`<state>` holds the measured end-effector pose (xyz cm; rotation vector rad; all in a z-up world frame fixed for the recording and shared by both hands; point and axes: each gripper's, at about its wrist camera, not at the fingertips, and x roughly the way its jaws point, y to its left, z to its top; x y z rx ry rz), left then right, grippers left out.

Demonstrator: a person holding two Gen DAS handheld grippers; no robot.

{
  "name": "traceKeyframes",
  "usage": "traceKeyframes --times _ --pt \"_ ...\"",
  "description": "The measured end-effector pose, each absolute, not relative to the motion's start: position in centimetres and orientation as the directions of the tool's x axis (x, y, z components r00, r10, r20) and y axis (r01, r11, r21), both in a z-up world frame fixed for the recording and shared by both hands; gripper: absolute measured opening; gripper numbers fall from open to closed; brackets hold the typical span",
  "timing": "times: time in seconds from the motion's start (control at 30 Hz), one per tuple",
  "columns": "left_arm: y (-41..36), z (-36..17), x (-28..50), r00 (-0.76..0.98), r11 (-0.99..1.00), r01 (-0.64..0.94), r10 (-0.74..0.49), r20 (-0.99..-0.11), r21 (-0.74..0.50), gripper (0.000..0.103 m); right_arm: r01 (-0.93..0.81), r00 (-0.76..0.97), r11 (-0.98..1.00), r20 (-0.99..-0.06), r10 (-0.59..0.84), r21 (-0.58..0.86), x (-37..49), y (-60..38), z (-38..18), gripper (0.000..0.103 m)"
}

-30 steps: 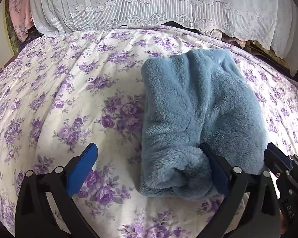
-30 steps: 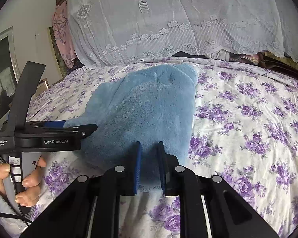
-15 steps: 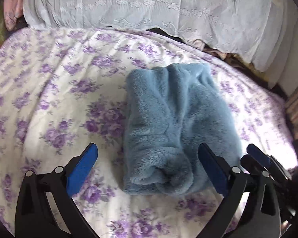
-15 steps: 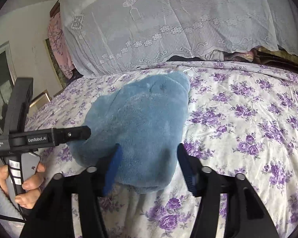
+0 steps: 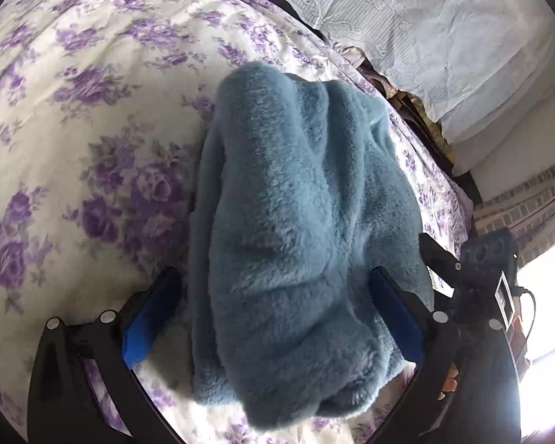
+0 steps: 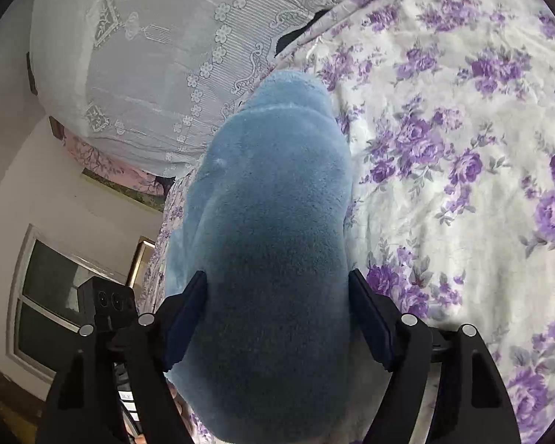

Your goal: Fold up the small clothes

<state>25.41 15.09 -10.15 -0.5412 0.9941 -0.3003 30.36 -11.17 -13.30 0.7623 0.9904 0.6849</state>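
Left to right: you're holding the left gripper (image 5: 273, 318) w/ jaws spread wide, straddling the near end of the blue fleece garment (image 5: 299, 229); can't tell if the pads are actually pressing it. The garment's lying on the floral bedspread (image 5: 74, 118), already folded into a thick bundle, so I'd say the folding's mostly done, maybe just squaring up or moving it left. Your right gripper (image 6: 277, 318) is also gaping wide around the same bundle's end. No containers showing, so nothing's sitting in any.

Both wrist views close, seemingly opposed, sharing garment (image 5: 299, 222).
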Motion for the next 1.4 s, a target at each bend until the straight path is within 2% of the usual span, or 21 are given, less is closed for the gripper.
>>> traceKeyframes --times 0.13,0.27,0.3,0.37,0.47,0.67,0.83,1.03,1.23,1.4 --pt "14.9 -10.2 25.3 0.542 0.835 0.005 -0.465 -0.701 -0.55 0.097 -0.172 0.359 0.538 -0.456 0.814 0.826 31.4 -10.1 -13.8 0.079" --pt "14.1 -10.3 25.3 0.568 0.856 0.007 -0.429 -0.702 -0.517 0.086 -0.277 0.354 0.543 -0.442 0.824 0.793 31.9 -9.4 -13.8 0.078" --pt "13.9 -10.3 25.4 0.571 0.861 0.009 -0.421 -0.705 -0.508 0.083 -0.293 0.359 0.554 -0.448 0.819 0.779 31.7 -9.1 -13.7 0.076" --pt "13.5 -10.3 25.5 0.583 0.876 0.008 -0.397 -0.709 -0.483 0.077 -0.311 0.356 0.55 -0.441 0.824 0.775 31.8 -8.9 -13.7 0.064" --pt "13.4 -10.3 25.2 0.617 0.87 -0.015 -0.379 -0.69 -0.492 0.069 -0.33 0.362 0.553 -0.438 0.823 0.766 32.0 -8.8 -13.3 0.06" --pt "12.4 -9.3 22.4 0.69 0.854 -0.125 -0.291 -0.663 -0.505 0.056 -0.42 0.365 0.551 -0.422 0.83 0.721 31.1 -8.9 -11.4 0.058" --pt "12.4 -6.9 18.2 0.714 0.862 -0.18 -0.217 -0.665 -0.474 0.056 -0.526 0.317 0.495 -0.38 0.869 0.692 28.8 -7.4 -8.6 0.058" --pt "16.1 -4.5 11.4 0.729 0.879 -0.223 -0.136 -0.671 -0.421 0.056 -0.594 0.223 0.401 -0.337 0.915 0.698 23.9 -4.0 -5.8 0.058" --pt "21.6 -2.6 4.7 0.729 0.868 -0.335 -0.007 -0.684 -0.366 0.056 -0.567 0.085 0.308 -0.318 0.944 0.764 19.8 3.4 -3.9 0.058" --pt "28.5 -0.9 -1.1 0.734 0.822 -0.434 0.085 -0.674 -0.369 0.056 -0.612 -0.006 0.254 -0.325 0.946 0.749 16.2 12.6 -1.3 0.058"
